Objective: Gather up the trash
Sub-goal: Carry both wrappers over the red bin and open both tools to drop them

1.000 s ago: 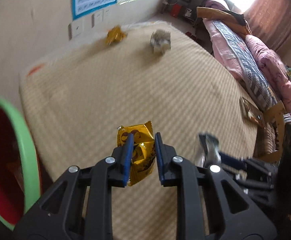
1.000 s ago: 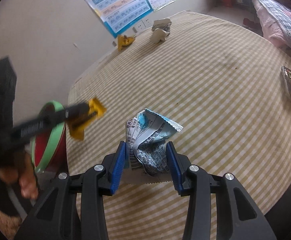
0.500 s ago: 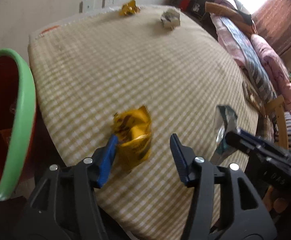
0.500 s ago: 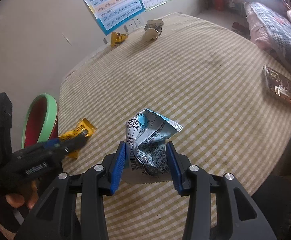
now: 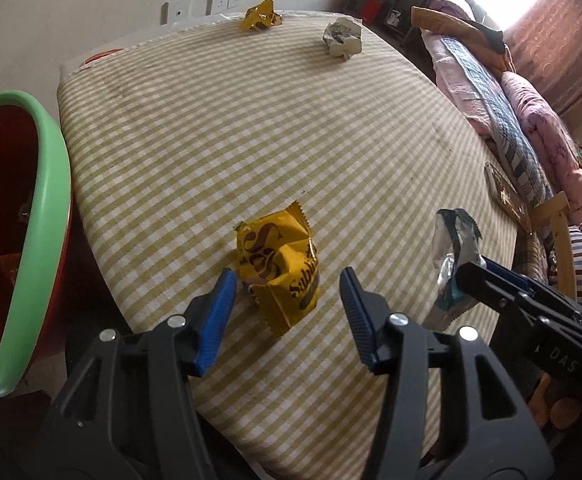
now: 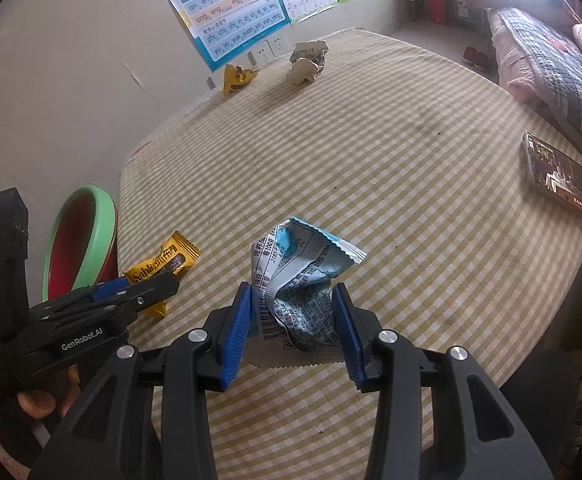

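Fingers of left gripper (image 5: 287, 284) now spread wide, w/ the yellow wrapper (image 5: 279, 268) lying loose on the table (image 5: 251, 128) between them, near the table's left edge; a sec ago they were pinched on it and carrying it, so it's been let go short of the green-rimmed bin (image 5: 39, 216), which sits just off that left edge. Looks like a drop or misrelease, not a deposit, so this piece prob needs re-grabbing. Right gripper (image 6: 291, 312) unchanged: fingers clamped on the crumpled blue-white wrapper (image 6: 299, 276), held near side, right of the yellow one. Far side by the wall: another yellow wrapper (image 5: 259, 15) and a crumpled paper wad (image 5: 341, 36), both untouched. Nothing from this pair is binned yet; most of the job remains
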`<state>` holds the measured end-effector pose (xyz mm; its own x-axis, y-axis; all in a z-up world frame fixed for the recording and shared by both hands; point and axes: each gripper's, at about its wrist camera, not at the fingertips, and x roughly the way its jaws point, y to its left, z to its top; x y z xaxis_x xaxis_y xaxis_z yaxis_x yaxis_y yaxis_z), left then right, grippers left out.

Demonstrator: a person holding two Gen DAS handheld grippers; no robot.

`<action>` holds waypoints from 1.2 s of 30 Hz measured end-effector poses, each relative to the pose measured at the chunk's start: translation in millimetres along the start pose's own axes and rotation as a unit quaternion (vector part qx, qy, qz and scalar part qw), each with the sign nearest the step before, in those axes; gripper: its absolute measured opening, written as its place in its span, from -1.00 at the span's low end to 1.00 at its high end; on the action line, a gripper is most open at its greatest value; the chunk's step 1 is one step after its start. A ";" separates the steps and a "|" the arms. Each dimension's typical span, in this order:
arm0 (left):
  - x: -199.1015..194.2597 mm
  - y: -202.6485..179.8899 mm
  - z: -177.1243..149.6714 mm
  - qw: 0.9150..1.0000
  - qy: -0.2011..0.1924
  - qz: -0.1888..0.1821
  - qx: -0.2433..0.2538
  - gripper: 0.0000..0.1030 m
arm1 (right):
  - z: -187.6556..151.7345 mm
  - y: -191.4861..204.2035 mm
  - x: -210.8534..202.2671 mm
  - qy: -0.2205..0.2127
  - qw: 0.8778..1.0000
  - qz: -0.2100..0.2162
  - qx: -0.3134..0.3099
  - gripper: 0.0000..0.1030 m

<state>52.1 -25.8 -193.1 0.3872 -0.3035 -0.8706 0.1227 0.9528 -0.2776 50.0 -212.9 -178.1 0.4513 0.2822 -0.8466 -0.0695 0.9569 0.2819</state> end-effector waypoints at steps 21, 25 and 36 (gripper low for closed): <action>-84.2 74.7 2.4 0.989 -0.116 0.025 -0.090 -0.50 | 30.9 90.7 5.9 0.010 0.993 0.103 -0.048 -0.23; -106.3 117.3 -10.6 0.981 -0.135 0.065 -0.121 -0.50 | 39.2 133.4 15.7 0.017 0.988 0.131 -0.077 -0.23; -133.1 199.1 -35.9 0.960 -0.154 0.122 -0.200 -0.50 | 53.0 234.3 52.4 0.045 0.971 0.186 -0.145 -0.23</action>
<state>-7.8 204.3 -147.1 0.6197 0.0013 -0.7848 -0.3428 0.9000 -0.2692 104.6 22.5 -132.4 0.2695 0.6036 -0.7504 -0.4661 0.7636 0.4468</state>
